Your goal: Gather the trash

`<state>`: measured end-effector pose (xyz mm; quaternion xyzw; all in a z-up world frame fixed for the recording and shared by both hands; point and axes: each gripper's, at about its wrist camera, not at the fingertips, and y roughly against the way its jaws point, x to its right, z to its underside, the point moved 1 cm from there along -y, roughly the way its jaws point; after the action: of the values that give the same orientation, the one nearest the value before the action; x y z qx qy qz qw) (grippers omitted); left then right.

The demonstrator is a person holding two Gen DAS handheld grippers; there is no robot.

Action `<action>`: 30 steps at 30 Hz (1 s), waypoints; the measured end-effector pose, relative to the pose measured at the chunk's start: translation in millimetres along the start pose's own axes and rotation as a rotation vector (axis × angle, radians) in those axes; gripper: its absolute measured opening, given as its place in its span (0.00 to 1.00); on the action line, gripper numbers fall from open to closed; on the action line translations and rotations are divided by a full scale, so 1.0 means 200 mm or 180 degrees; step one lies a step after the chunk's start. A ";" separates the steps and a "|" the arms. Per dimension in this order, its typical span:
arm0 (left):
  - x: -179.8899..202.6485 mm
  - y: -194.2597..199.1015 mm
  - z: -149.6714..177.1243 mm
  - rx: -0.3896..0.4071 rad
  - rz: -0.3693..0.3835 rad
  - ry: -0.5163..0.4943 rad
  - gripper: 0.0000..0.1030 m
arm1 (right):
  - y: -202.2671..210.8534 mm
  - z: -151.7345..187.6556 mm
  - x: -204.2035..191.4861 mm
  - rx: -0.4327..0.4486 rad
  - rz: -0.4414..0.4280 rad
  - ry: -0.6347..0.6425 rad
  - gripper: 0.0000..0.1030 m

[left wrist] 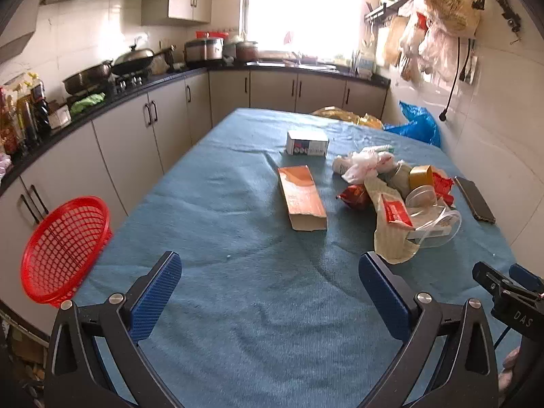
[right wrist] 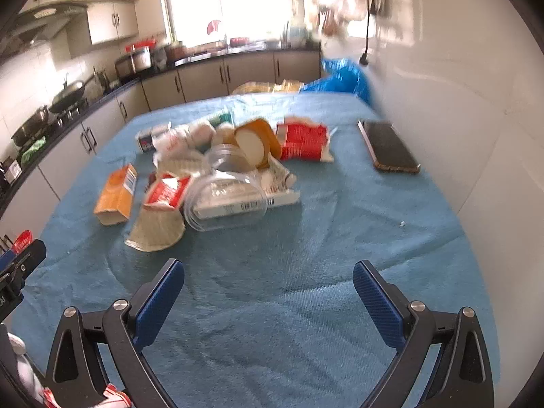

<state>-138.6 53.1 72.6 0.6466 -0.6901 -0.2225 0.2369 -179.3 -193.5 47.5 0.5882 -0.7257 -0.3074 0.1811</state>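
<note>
Our left claw (left wrist: 270,285) hangs over the near end of the table, blue pads spread wide apart, nothing between them. Our right claw (right wrist: 268,292) is the same: pads wide apart, empty, bare blue cloth (left wrist: 238,306) under both.

Trash sits mid-table, ahead of both claws. Nearest to the left claw: a crumpled beige paper bag (left wrist: 391,234) with a red label, touching a clear plastic cup (left wrist: 435,227) lying on its side. Behind those we see a yellow lid or tub (left wrist: 421,176), a torn red wrapper (left wrist: 443,187), a small dark red packet (left wrist: 355,197) and a wad of white plastic (left wrist: 365,166). All of it is piled together and overlapping; the right view is motion-blurred, so we can't sort out the smaller pieces.

Left of the pile and apart from it lies a long orange box (left wrist: 301,197), flat on the cloth. Further back stands a small white box (left wrist: 307,142).

A dark phone (left wrist: 474,199) lies just right of the pile, near the wall, not touching it.

A red mesh basket (left wrist: 64,248) sits at the table's left edge, tilted, just beside our left claw. The cloth between basket and pile is bare except for the orange box.

Beyond the far end: a blue plastic bag (left wrist: 418,125) and a yellowish bag (left wrist: 343,115). Counter with pans (left wrist: 112,71) runs along the left.
</note>
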 end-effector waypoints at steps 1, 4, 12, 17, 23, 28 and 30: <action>0.00 0.02 0.01 0.0036 -0.0002 0.0001 1.00 | 0.03 0.01 -0.01 0.0123 -0.0024 -0.0009 0.98; 0.00 0.09 0.02 0.0133 -0.0007 -0.0012 1.00 | 0.11 0.02 -0.02 0.0277 -0.0098 -0.0037 0.99; 0.00 0.22 0.06 0.0320 -0.0001 -0.0050 1.00 | 0.23 0.04 -0.05 0.0372 0.0002 -0.0060 0.99; 0.00 0.30 0.10 0.0391 0.0022 -0.0069 1.00 | 0.30 0.08 -0.04 0.0397 0.0068 -0.0089 0.99; 0.00 0.44 0.14 0.0550 0.0096 -0.0062 1.00 | 0.39 0.14 -0.02 0.0320 0.0142 -0.0156 0.99; 0.00 0.56 0.19 0.0651 0.0223 -0.0024 1.00 | 0.49 0.19 0.00 0.0368 0.0169 -0.0189 0.99; 0.00 0.59 0.21 0.0648 0.0301 -0.0009 1.00 | 0.54 0.22 0.00 0.0422 0.0185 -0.0184 0.99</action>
<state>-256.9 61.4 112.8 0.6338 -0.7392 -0.1407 0.1792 -287.1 -171.3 87.1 0.5684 -0.7662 -0.2701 0.1296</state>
